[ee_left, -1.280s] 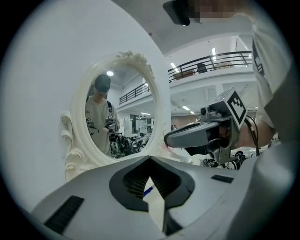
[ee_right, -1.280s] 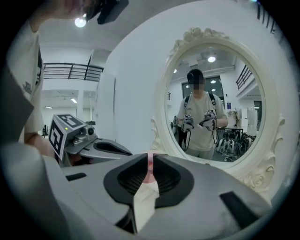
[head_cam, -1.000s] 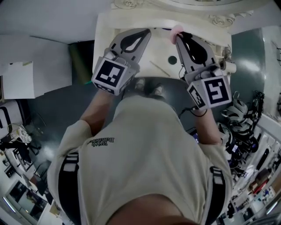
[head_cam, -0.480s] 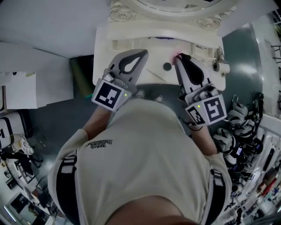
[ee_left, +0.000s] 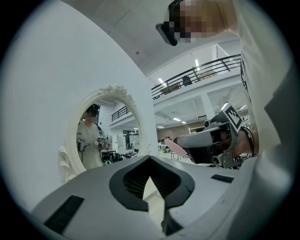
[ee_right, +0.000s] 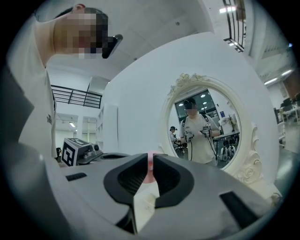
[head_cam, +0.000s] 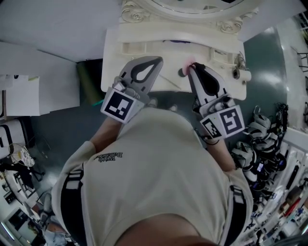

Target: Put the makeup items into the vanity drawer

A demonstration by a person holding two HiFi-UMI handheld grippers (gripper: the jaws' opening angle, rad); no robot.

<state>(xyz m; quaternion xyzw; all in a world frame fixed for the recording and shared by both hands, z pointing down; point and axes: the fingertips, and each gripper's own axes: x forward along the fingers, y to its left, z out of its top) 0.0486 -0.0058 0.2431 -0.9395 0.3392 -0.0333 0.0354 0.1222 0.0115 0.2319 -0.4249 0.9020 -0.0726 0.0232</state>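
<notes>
A flat pink makeup puff (head_cam: 188, 62) sticks out of my right gripper (head_cam: 193, 67), which is shut on it above the cream vanity top (head_cam: 118, 57). It shows as a pink sliver (ee_right: 149, 171) between the jaws in the right gripper view, and from the side (ee_left: 172, 146) in the left gripper view. My left gripper (head_cam: 158, 59) hovers over the vanity's left half, shut with nothing in it. A small black round item (head_cam: 182, 73) and a thin stick (head_cam: 169, 80) lie on the top between the grippers. No open drawer shows.
An oval mirror in a carved cream frame (head_cam: 134, 10) stands at the vanity's back, also seen as the mirror (ee_right: 206, 126). A purple item (head_cam: 181, 41) lies near it, small bottles (head_cam: 237, 72) at the right edge. Shelves of clutter (head_cam: 269, 158) line the right.
Both grippers have drawn back from the rear of the vanity top toward its front edge. The pink puff came along in the right gripper and now hangs near the black round item.
</notes>
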